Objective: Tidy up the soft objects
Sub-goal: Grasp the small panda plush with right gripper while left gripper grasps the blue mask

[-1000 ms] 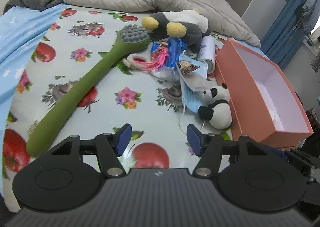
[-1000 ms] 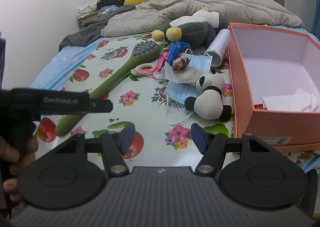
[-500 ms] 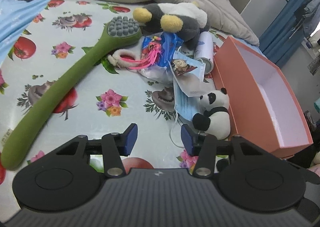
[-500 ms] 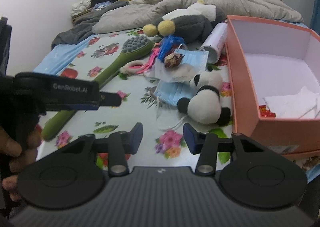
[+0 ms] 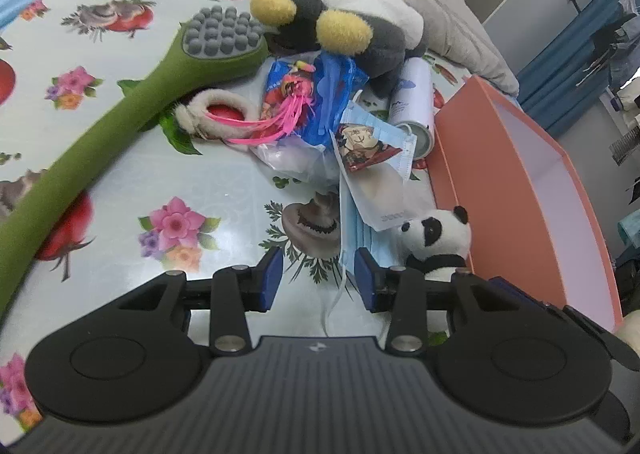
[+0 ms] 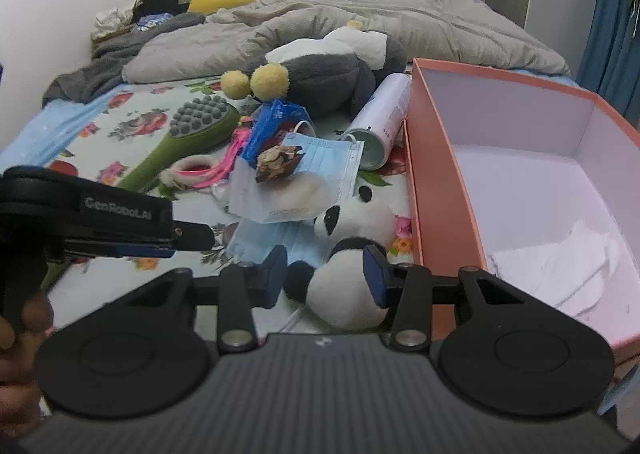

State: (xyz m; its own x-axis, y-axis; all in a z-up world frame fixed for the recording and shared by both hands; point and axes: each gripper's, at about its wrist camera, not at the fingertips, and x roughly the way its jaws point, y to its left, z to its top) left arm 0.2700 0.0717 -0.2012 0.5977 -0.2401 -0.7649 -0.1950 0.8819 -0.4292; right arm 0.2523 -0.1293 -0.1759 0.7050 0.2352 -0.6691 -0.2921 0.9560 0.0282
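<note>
Fingers (image 6: 276, 274) of your right gripper (image 6: 325, 274) are spread astride the panda plush (image 6: 348, 254), not pinching; left gripper (image 5: 316, 280) gapes idle. Next, squeeze, then lift toward the box (image 6: 436, 189)

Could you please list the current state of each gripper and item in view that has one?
left gripper: open, over the blue face mask's edge.
right gripper: open, jaws either side of the panda plush.
panda plush: lying on the bed, not gripped.
pink box: open, white cloth inside.
blue face mask: flat, partly under a clear packet.
spray can: lying on its side.
green massage brush: lying flat.
</note>
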